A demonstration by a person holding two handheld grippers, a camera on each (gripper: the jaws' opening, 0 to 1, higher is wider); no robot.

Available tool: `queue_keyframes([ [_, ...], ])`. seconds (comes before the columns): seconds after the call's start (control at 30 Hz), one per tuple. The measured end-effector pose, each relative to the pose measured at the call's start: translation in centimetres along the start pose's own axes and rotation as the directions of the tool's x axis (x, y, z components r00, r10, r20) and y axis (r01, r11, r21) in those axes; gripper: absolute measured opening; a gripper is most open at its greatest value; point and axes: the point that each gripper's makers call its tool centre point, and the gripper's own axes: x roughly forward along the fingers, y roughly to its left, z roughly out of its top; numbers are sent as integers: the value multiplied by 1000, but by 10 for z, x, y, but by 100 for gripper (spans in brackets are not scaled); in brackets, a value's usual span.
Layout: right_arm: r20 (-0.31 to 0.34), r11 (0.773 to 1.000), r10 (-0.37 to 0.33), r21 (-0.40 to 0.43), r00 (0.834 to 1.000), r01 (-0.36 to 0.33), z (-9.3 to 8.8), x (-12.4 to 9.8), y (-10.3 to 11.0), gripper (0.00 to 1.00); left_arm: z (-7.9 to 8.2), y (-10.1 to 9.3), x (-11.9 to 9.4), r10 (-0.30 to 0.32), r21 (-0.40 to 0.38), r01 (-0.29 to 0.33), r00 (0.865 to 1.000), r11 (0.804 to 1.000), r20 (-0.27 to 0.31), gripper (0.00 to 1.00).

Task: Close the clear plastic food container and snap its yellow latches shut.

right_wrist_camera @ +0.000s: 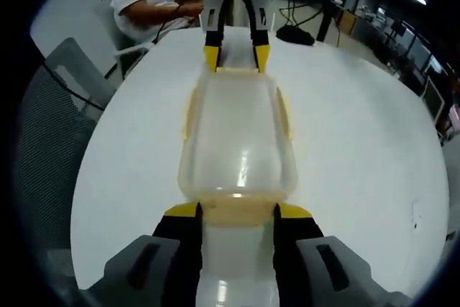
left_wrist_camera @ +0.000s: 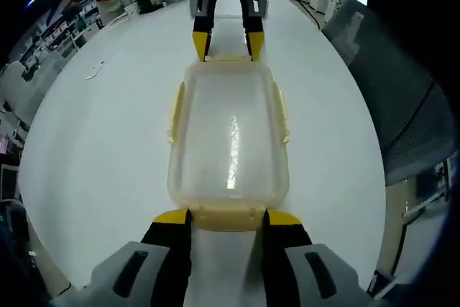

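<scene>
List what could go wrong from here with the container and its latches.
1. Both grippers sit at opposite short ends of the clear container: the left gripper at one end latch, the right gripper at the other. Uneven pressure could slide it across the smooth white table.
2. The side latches appear flared outward, probably unsnapped; the lid may lift along that edge.
3. Jaw tips could slip off the narrow end latch.

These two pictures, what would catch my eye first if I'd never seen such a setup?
The clear plastic container with its lid on, lying in the middle of a white table. Two yellow-tipped grippers face each other across it: the left gripper at one short end and the right gripper at the other, each with its fingers straddling an end latch.
</scene>
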Motion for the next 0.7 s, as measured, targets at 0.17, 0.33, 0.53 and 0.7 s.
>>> queue_keyframes([
  [0.17,12,1000,16,5,1000,-16,4,-6,5,35,0,-3,-5,-4,10,4,1000,1000,-9,32],
  [0.33,22,1000,12,3,1000,-12,8,-15,6,35,5,-4,-15,9,9,-9,1000,1000,-6,32],
  [0.53,35,1000,6,-2,999,-6,13,-31,10,35,16,-7,-27,20,17,-20,1000,1000,-1,32],
  [0.7,41,1000,4,-6,999,-4,15,-44,15,35,26,-10,-36,30,23,-30,1000,999,6,32],
])
